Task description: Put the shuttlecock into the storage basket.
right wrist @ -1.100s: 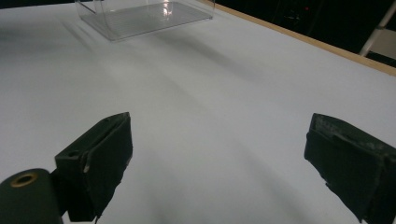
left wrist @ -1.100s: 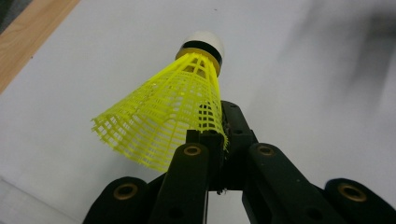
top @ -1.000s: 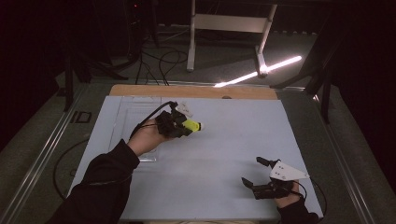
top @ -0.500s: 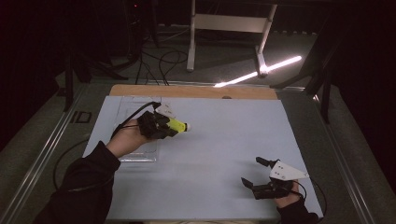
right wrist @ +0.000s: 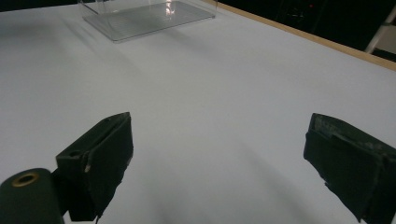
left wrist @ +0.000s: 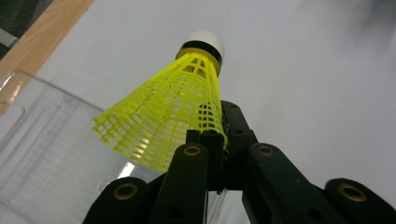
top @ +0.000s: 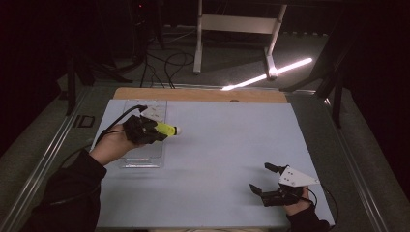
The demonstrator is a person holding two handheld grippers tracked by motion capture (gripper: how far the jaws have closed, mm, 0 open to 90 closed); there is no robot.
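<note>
Fingers (left wrist: 205,163) of the left gripper (top: 145,130) pinched tight on the skirt of a yellow plastic shuttlecock (left wrist: 173,116), white cork tip pointing away from them, out past the fingertips. Shuttlecock is off the counter (top: 227,145), held in the air, with the clear plastic tray (top: 142,162) just below and behind the fingers; in the left gripper view the tray wall sits right beside the skirt's open end. Right gripper (top: 275,186) low near the counter's near right edge, fingers (right wrist: 98,158) spread wide, nothing between them, only bare white counter ahead and the tray well beyond.

Progress, as a judgement: pick-up is done, grasp looks firm, shuttlecock is over or right at the tray edge. Left to do: lower it into the tray and let go, if the tray is the goal; can't rule out it's coming out of the tray instead. Right gripper looks idle.

Hard to see: whether the shuttlecock's skirt touches the tray rim, can't tell. Tray contents hard to make out through glare and the hand (top: 113,145) over it. Left fingertips hidden by the skirt mesh. Right gripper's far fingertip cut off at the frame edge in its own view.
</note>
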